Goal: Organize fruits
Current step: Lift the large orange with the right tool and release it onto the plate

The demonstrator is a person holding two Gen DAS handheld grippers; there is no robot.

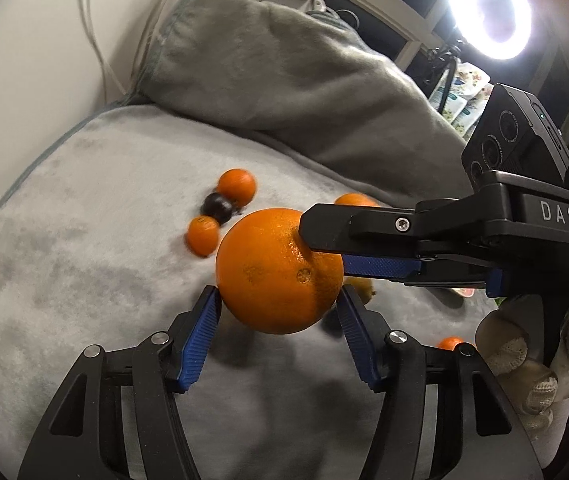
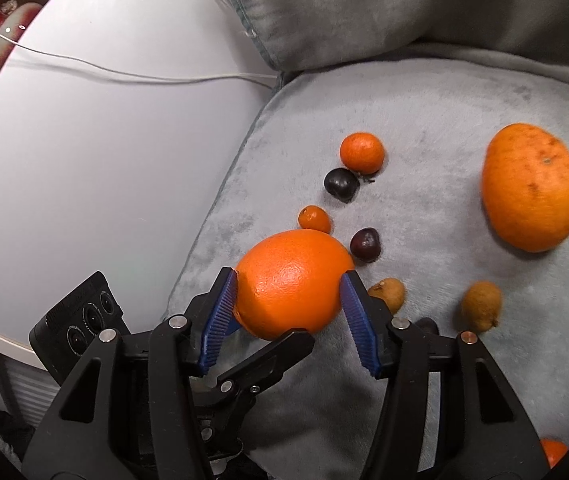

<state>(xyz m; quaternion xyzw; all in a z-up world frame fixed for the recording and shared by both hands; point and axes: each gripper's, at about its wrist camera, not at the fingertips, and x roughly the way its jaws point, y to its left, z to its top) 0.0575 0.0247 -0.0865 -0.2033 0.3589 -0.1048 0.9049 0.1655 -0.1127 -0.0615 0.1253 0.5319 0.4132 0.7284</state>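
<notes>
The large orange point(image 2: 292, 284), above the blanket point(image 2: 424, 120) at 6 o'clock, is clamped across its widest girth by both right gripper point(image 2: 290, 280) and left gripper point(image 1: 278, 300); judged firm, heavy, slippery.

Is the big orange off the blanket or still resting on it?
Cannot tell for sure. The orange sits pinched between the right tool pads, left tool flanking it; its shadow on the blanket suggests lifted.

Grey plush blanket point(image 1: 84, 240) spread flat, bunched up high at the back — ring light point(image 1: 489, 10) blazing, white cable point(image 2: 124, 74) trailing across the white table point(image 2: 84, 140).
</notes>
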